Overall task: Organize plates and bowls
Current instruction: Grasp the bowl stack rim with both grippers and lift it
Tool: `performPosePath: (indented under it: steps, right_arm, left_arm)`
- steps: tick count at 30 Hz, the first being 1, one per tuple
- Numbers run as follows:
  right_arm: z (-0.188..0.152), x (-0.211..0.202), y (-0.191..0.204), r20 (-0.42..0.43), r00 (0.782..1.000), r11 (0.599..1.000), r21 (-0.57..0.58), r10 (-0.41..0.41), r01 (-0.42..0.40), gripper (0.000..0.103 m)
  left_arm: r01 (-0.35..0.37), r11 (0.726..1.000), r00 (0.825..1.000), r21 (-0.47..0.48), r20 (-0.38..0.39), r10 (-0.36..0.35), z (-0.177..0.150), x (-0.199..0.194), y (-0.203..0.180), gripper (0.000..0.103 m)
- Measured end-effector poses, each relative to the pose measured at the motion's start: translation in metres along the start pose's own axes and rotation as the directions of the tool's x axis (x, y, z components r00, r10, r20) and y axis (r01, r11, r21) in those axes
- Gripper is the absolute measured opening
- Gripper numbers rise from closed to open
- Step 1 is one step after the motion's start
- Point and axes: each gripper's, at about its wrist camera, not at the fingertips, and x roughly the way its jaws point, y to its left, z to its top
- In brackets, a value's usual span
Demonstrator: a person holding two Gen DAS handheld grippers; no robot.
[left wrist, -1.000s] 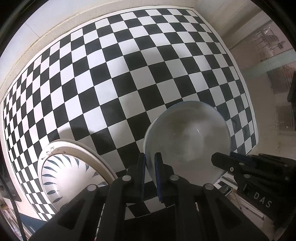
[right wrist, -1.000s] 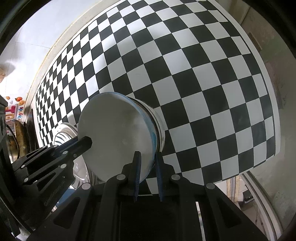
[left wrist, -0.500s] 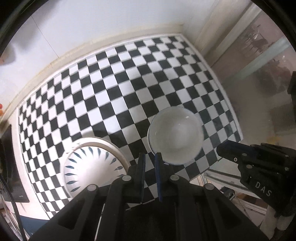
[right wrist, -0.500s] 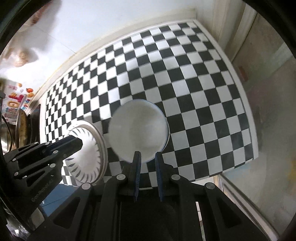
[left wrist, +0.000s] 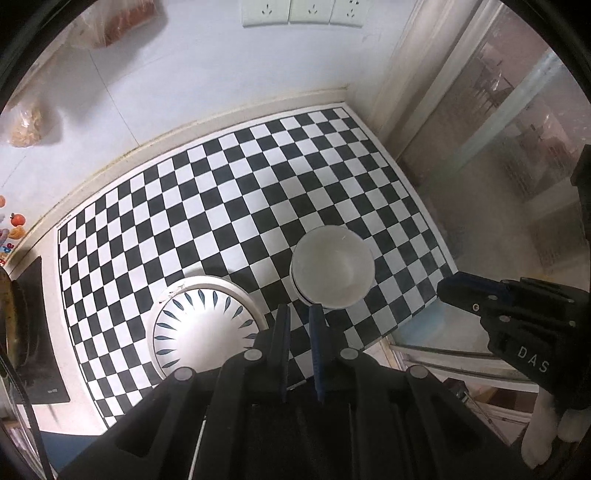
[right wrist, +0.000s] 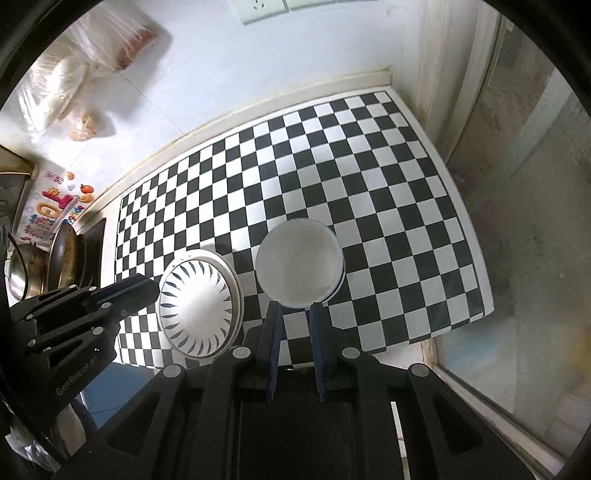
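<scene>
A stack of plain white bowls [left wrist: 332, 271] stands on the checkered mat [left wrist: 236, 192], also seen in the right wrist view [right wrist: 299, 267]. To its left lies a stack of white plates with blue petal marks [left wrist: 201, 326], also in the right wrist view [right wrist: 199, 304]. My left gripper [left wrist: 298, 314] hangs high above the mat's near edge, its jaws a narrow gap apart and empty. My right gripper [right wrist: 294, 312] is open a little and empty, above the near side of the bowls. Each gripper shows in the other's view, the right [left wrist: 509, 314] and the left [right wrist: 85, 314].
A white wall with sockets [left wrist: 301, 13] and hanging food bags [right wrist: 92, 48] backs the counter. A glass door [left wrist: 498, 166] stands at the right. A black stove [left wrist: 33, 332] with a pan [right wrist: 62, 254] lies at the left. The mat's right edge [right wrist: 461, 206] borders the counter's end.
Both grippers have let go of the bowl and risen well away from the counter. The bowl now rests on the bowl stack. The right jaws have opened slightly.
</scene>
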Motion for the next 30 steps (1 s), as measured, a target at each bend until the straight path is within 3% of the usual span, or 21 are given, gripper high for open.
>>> performPosePath:
  steps: [9, 10, 11, 13, 14, 16, 20, 22, 25, 30]
  right_arm:
    - [-0.001, 0.001, -0.004, -0.019, 0.999, 0.999, 0.023, 0.036, -0.036, 0.022]
    - [0.000, 0.004, -0.006, -0.025, 0.999, 0.999, 0.029, 0.037, -0.036, 0.038]
    - [0.001, 0.008, -0.009, -0.028, 0.999, 0.999, 0.037, 0.040, -0.039, 0.064]
    - [0.003, 0.013, -0.015, -0.018, 0.998, 0.997, 0.057, 0.060, -0.059, 0.085]
    - [0.004, 0.016, -0.019, -0.010, 0.998, 0.995, 0.069, 0.068, -0.068, 0.085]
    - [0.008, 0.026, -0.027, -0.017, 0.998, 0.995, 0.082, 0.054, -0.052, 0.085]
    - [0.016, 0.055, -0.046, -0.037, 0.999, 0.994, 0.106, 0.032, -0.028, 0.094]
    - [0.019, 0.077, -0.056, -0.061, 0.998, 0.993, 0.121, 0.023, -0.015, 0.094]
    - [0.024, 0.111, -0.068, -0.111, 0.994, 0.992, 0.127, 0.015, 0.000, 0.095]
    - [0.027, 0.167, -0.086, -0.195, 0.979, 0.984, 0.175, 0.068, -0.033, 0.095]
  left_arm:
    - [-0.018, 1.000, 1.000, -0.008, 0.004, 0.018, -0.006, 0.003, -0.002, 0.012]
    - [-0.018, 1.000, 1.000, -0.019, 0.005, 0.018, -0.005, 0.007, -0.001, 0.019]
    - [-0.019, 0.999, 1.000, -0.033, 0.004, 0.019, -0.004, 0.013, 0.002, 0.023]
    - [-0.017, 0.999, 1.000, -0.052, -0.004, 0.017, -0.002, 0.022, 0.006, 0.040]
    - [-0.015, 0.998, 1.000, -0.069, -0.007, 0.015, 0.000, 0.028, 0.010, 0.044]
    - [-0.013, 0.996, 1.000, -0.087, -0.015, 0.012, 0.004, 0.043, 0.016, 0.066]
    - [0.007, 0.995, 0.999, -0.096, -0.052, -0.012, 0.016, 0.079, 0.024, 0.074]
    - [0.037, 0.993, 0.996, -0.114, -0.070, -0.045, 0.022, 0.096, 0.028, 0.084]
    - [0.075, 0.987, 0.989, -0.142, -0.120, -0.092, 0.031, 0.126, 0.032, 0.084]
    - [0.112, 0.979, 0.965, -0.172, -0.215, -0.148, 0.041, 0.173, 0.032, 0.084]
